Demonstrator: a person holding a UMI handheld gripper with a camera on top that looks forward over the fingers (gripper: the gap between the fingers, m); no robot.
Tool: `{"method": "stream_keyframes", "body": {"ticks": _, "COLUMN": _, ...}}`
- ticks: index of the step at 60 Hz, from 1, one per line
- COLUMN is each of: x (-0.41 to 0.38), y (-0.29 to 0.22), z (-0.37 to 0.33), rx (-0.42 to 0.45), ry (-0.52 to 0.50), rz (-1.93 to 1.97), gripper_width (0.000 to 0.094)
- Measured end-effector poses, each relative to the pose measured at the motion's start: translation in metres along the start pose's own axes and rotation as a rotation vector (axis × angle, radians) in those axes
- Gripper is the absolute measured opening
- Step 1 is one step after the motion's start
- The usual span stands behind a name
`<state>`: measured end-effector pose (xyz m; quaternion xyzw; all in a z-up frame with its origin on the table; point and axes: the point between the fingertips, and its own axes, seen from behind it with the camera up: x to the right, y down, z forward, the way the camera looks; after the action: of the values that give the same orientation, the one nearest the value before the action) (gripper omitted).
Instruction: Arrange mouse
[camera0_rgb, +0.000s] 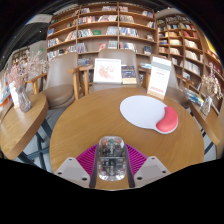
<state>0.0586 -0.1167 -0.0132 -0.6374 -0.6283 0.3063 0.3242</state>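
Note:
A clear, see-through computer mouse (111, 158) sits between my two fingers, whose magenta pads (87, 158) press on both its sides. My gripper (111, 165) is shut on the mouse, held just above the near part of a round wooden table (70, 120). A white mouse mat with a red wrist rest (149, 113) lies on the table beyond the fingers, to the right.
Wooden chairs (62, 78) stand behind the table. A second wooden table (18, 125) is at the left. An upright sign (159, 77) and a display stand (107, 71) are further back, with bookshelves (100, 25) along the walls.

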Motion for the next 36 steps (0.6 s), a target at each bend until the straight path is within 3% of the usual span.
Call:
{"method": "stream_keyframes", "body": {"ticks": 9, "x": 0.004, "y": -0.022, "z": -0.013, "rx": 0.014, "ry": -0.024, "rz": -0.008, "gripper_width": 0.0420}}
{"method": "stream_keyframes", "body": {"ticks": 20, "x": 0.043, "y": -0.106, "z": -0.008, "rx": 0.109, "ry": -0.014, "rz": -0.018, "gripper_width": 0.0422}}
{"method": "stream_keyframes", "body": {"ticks": 26, "x": 0.076, "y": -0.146, "z": 0.024, "rx": 0.136, "ry": 0.018, "rz": -0.012, "gripper_width": 0.0421}}
{"method": "stream_keyframes", "body": {"ticks": 36, "x": 0.126, "y": -0.156, "z": 0.102, "rx": 0.080, "ry": 0.054, "rz": 0.015, "gripper_width": 0.0420}}
